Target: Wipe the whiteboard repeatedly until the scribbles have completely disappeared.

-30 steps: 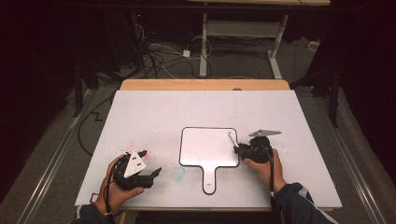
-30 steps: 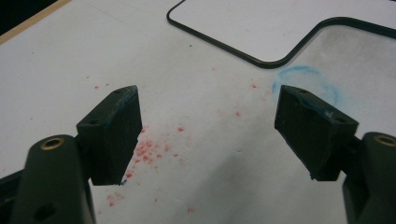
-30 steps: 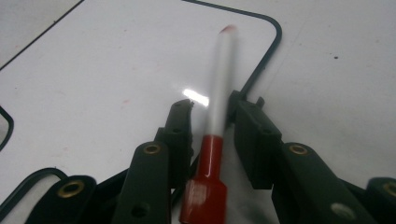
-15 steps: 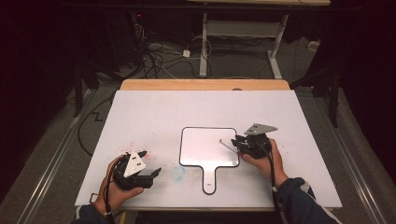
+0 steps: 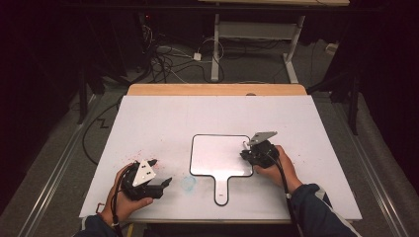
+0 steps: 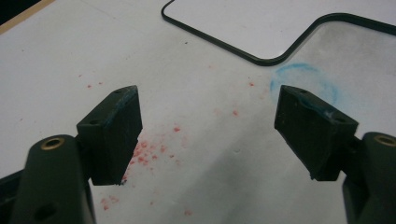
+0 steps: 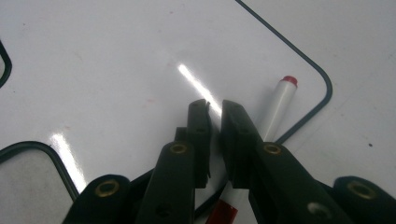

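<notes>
1. While the right gripper (image 5: 249,150) hovers at the right edge of the small whiteboard (image 5: 217,155), its jaws stand almost pressed together with a thin gap; in the right gripper view a white marker (image 7: 275,109) with a red tip lies under and beside them, and whether they pinch it cannot be told.
2. That marker straddles the whiteboard's dark rim near a rounded corner, its long axis running away from the right gripper (image 7: 214,112), red tip at the far end and a red band at the near end under the jaws.
3. Judged from this, the coming move turns on that line: the marker lies directly along the right gripper's reach, so the right hand (image 5: 274,163) is by far the nearer.
4. Left of the whiteboard's handle, the left gripper (image 5: 165,181) rests in the left hand (image 5: 123,197) with its jaws spread wide and nothing between them.
5. Between that gripper and the whiteboard, a faint blue ring (image 6: 303,84) and scattered red flecks (image 6: 149,149) stain the white table (image 5: 163,118).
6. Beyond the whiteboard, the table's wooden far edge (image 5: 217,89) gives way to a dark room with cables (image 5: 163,57) on the floor and a white desk frame (image 5: 257,29).
</notes>
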A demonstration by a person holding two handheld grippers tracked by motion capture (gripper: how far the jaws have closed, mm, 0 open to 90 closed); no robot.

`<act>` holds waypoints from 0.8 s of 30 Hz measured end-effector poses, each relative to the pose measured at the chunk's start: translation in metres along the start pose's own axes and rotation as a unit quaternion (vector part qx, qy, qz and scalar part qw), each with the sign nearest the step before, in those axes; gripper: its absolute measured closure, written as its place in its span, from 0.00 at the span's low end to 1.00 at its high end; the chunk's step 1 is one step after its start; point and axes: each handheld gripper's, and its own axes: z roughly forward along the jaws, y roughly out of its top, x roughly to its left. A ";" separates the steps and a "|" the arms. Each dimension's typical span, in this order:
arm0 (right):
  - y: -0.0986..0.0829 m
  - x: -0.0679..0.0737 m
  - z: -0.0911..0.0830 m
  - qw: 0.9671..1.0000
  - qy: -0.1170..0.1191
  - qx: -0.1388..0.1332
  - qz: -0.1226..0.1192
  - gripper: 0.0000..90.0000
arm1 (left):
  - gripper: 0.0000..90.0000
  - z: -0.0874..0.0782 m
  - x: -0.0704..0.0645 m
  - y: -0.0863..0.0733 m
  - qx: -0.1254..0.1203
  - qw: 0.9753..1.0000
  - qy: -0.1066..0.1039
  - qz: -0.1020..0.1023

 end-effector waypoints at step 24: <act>-0.006 -0.013 -0.003 0.999 -0.018 -0.033 0.018 0.82 | 0.25 0.002 -0.001 0.001 -0.001 1.000 -0.005 0.008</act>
